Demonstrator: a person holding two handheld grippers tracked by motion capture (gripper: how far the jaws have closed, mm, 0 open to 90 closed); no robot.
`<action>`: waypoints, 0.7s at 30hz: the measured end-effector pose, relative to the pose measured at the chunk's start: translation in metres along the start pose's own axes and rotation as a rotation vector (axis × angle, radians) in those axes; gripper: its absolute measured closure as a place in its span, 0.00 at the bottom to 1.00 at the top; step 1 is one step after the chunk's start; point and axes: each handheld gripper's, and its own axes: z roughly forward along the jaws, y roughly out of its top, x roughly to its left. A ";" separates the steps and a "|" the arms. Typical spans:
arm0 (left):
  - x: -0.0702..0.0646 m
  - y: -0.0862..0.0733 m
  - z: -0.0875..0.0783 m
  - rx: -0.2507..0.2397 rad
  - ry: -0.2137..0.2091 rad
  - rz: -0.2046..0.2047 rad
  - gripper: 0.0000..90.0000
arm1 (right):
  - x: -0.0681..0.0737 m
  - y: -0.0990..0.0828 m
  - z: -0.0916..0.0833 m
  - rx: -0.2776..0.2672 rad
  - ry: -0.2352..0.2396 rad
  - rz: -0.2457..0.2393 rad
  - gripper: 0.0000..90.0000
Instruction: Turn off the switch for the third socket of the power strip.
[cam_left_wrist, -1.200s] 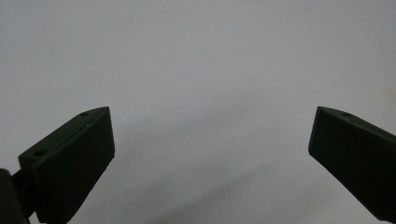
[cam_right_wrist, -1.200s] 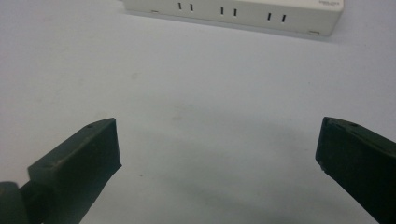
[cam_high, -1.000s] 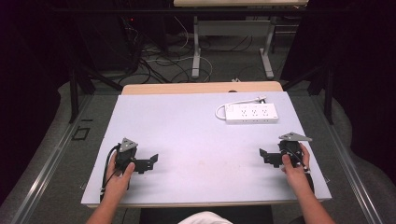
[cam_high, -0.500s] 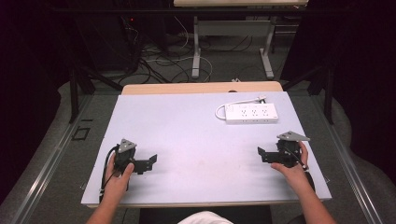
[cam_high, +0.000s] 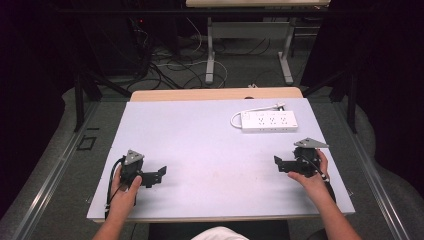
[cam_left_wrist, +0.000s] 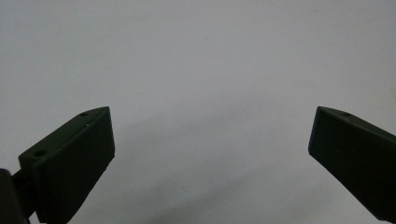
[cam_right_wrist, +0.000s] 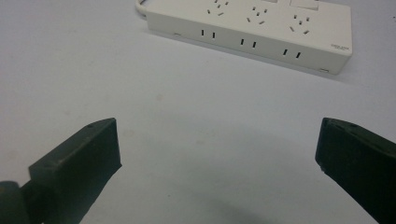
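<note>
Right gripper view puts the white plastic power strip (cam_right_wrist: 250, 32) straight ahead, lying flat on the pale grey matte table (cam_right_wrist: 93, 70), well beyond the jaw tips. Nothing sits between the jaws and the strip, just bare tabletop and a soft shadow. The strip is a long, low box with rounded corners; its top carries three groups of sockets, and its near side wall shows three pairs of slots. A white cable leaves its far left end.

From the high view, the power strip (cam_high: 269, 121) lies in the far right part of the table (cam_high: 200, 135), long side across, its cord curling off the left end in a loop. The right gripper (cam_high: 279, 164), black with a grey three-cornered plate on top, sits near the right edge, nearer the person than the strip and apart from it, jaws pointing left. Its jaws stand wide apart with nothing between them.

Over on the other side, the left gripper (cam_high: 161, 172) rests near the front left corner, well apart from the strip, jaws pointing right. The left gripper view shows two black blunt wedge-shaped jaws spread wide over plain smooth table, holding nothing.

Count: one strip, two grippers, two hands, one table. Behind the table, a strip of light wood board (cam_high: 215, 94), and dark cables tangled on the floor (cam_high: 170, 65) among metal table legs.
</note>
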 end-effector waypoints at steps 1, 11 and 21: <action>0.000 0.000 0.000 0.000 0.000 0.000 0.00 | 0.001 0.001 0.000 0.006 -0.001 -0.007 0.00; 0.001 -0.002 -0.004 -0.002 0.008 -0.002 0.00 | 0.002 0.011 0.003 0.028 -0.005 -0.028 0.00; 0.002 -0.001 -0.003 -0.015 0.012 -0.013 0.00 | 0.001 0.031 0.005 0.046 0.005 -0.026 0.00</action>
